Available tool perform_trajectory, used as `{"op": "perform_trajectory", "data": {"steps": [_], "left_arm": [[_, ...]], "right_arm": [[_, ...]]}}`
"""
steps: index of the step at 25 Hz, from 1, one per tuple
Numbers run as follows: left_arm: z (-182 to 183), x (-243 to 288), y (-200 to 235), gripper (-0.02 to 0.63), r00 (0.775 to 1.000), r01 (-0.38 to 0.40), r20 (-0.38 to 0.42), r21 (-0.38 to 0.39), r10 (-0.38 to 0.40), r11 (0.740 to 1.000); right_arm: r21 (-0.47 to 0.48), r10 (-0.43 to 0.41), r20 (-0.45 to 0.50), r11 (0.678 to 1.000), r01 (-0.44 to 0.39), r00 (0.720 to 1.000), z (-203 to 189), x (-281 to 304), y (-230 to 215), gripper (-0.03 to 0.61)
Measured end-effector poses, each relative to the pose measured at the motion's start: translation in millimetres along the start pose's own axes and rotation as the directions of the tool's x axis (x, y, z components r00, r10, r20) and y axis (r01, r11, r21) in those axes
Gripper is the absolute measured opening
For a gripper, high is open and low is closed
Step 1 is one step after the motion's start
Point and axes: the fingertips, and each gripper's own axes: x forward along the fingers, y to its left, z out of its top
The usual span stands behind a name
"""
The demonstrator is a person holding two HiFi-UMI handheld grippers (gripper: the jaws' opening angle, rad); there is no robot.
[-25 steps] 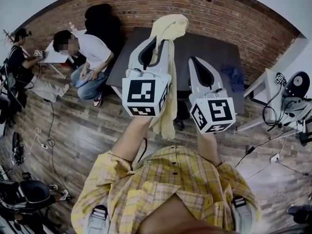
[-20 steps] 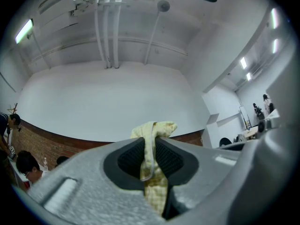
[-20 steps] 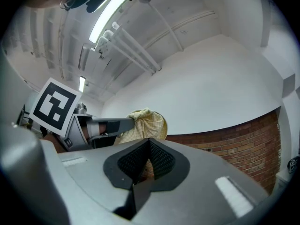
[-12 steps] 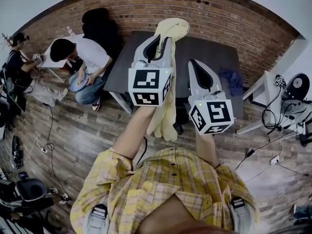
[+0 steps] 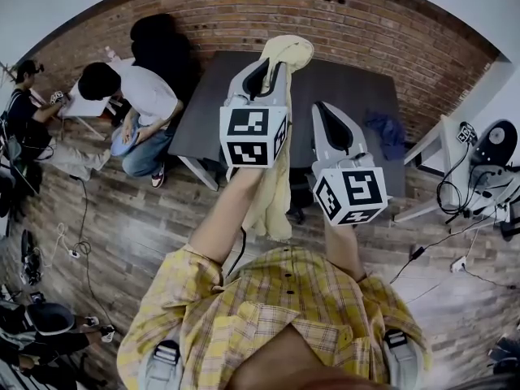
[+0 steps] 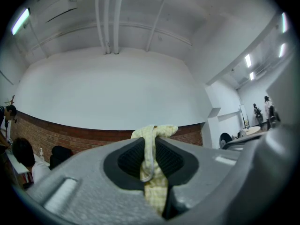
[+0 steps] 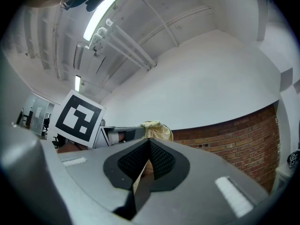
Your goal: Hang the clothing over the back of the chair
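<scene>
Left gripper (image 6: 151, 143) points toward the brick wall (image 5: 406, 35), its jaws clamped on the clothing (image 5: 275, 189), a pale yellow fabric. In the left gripper view a narrow fold runs down between the ribbed pads. A bunched end pokes out just past the jaw tips. The rest hangs loose below the jaws, down past the left marker cube (image 5: 253, 136) and alongside the forearm. The clothing is carried in the air, not yet over any chair back. Right gripper (image 7: 149, 143) has its jaws closed, pad tips meeting, with nothing gripped. A pale sliver shows in the slot behind its pads; I cannot tell what that is. In the head view the right jaws sit just beside the left jaws on their right, clear of the clothing, tips a little short of the left tips. In the right gripper view, the left cube and the bunched fabric end show to the left of and beyond the right jaws. Beyond and below both sets of jaws a dark desk (image 5: 357, 80) stands against the wall. A blue cloth (image 5: 387, 128) lies on it, to the right of the right jaws. A dark shape (image 5: 302, 197) sits under the right jaws at the desk's near edge; it may be the chair, but the view is too poor to say. Well apart to the left of the left jaws, a person in a white shirt (image 5: 142, 92) sits low, with another person (image 5: 24, 104) further left. There is plank floor (image 5: 122, 218) underneath.
</scene>
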Motion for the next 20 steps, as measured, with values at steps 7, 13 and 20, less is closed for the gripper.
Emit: {"op": "perform_trajectory", "data": {"steps": [7,13,20], "left_arm": [[-20.1,20.5,2.5,0.067,0.999,-0.001,-0.036,-0.015,0.001,1.0],[-41.9,37.8,4.7,0.067,0.997,-0.002,-0.072,-0.031,0.0,1.0],[-67.4,52.2,3.4,0.067,0.993,0.003,-0.117,-0.046,-0.008,0.999]], "right_arm": [[0.013,-0.009,-0.02,1.0,0.01,1.0,-11.4,11.3,-13.7,-0.003],[0.021,-0.018,-0.041,1.0,0.019,0.999,-22.5,19.1,-24.3,-0.003],[0.028,-0.031,-0.063,0.999,0.033,0.998,-35.7,26.5,-37.1,-0.003]]}}
